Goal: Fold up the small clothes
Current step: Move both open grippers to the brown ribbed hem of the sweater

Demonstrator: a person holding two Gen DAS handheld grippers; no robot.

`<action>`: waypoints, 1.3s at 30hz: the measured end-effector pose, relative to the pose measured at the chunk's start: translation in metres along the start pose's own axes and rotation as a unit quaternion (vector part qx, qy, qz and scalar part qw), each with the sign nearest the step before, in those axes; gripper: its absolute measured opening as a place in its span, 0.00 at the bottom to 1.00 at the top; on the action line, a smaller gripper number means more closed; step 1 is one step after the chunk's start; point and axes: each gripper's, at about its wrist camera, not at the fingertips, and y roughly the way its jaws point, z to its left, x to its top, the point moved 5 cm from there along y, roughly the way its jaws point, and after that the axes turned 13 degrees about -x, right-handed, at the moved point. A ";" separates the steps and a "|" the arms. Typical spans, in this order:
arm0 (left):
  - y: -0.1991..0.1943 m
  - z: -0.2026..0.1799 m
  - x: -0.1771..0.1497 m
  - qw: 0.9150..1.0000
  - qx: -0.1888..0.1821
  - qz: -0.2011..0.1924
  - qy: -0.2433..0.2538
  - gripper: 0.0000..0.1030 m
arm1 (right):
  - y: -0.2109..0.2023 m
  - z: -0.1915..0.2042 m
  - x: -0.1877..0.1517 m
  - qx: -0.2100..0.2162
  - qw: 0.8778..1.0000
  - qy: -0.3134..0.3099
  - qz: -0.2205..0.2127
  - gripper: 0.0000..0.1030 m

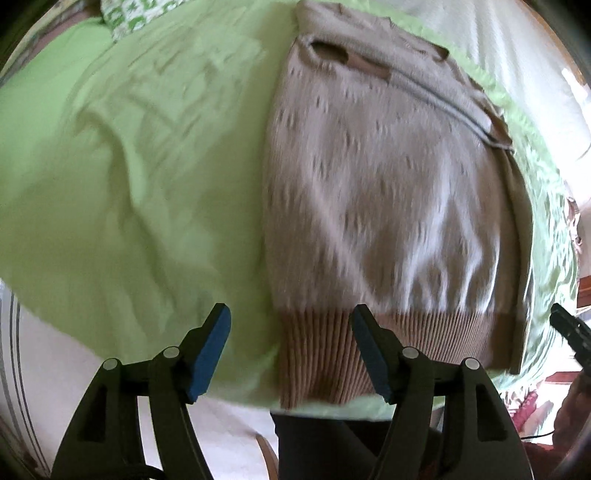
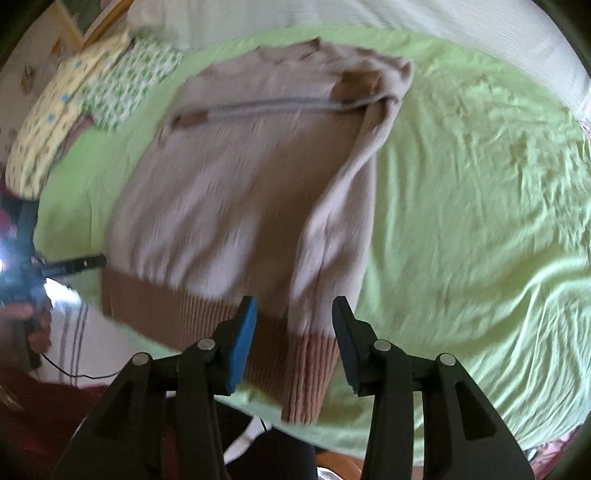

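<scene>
A beige knitted sweater [image 1: 384, 192] with a darker ribbed hem lies flat on a light green sheet [image 1: 147, 184], its sleeves folded in over the body. My left gripper [image 1: 290, 325] is open and empty, hovering at the hem's left corner near the bed's front edge. In the right wrist view the sweater [image 2: 236, 184] has one sleeve lying down its right side. My right gripper [image 2: 293, 314] is open and empty, just above that sleeve's ribbed cuff [image 2: 314, 369] at the hem. The other gripper [image 2: 74, 264] shows at the left. Both views are motion-blurred.
Patterned green and yellow clothes [image 2: 92, 96] lie at the far left of the bed. A white cover [image 2: 406, 18] lies beyond the green sheet. The bed's front edge is right below both grippers. The right gripper's tip [image 1: 570, 328] shows at the left view's right edge.
</scene>
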 end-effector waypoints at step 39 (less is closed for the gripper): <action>0.045 -0.012 -0.008 1.000 -0.015 0.002 0.020 0.57 | 0.031 -0.018 -0.043 -0.049 0.998 0.022 0.025 0.00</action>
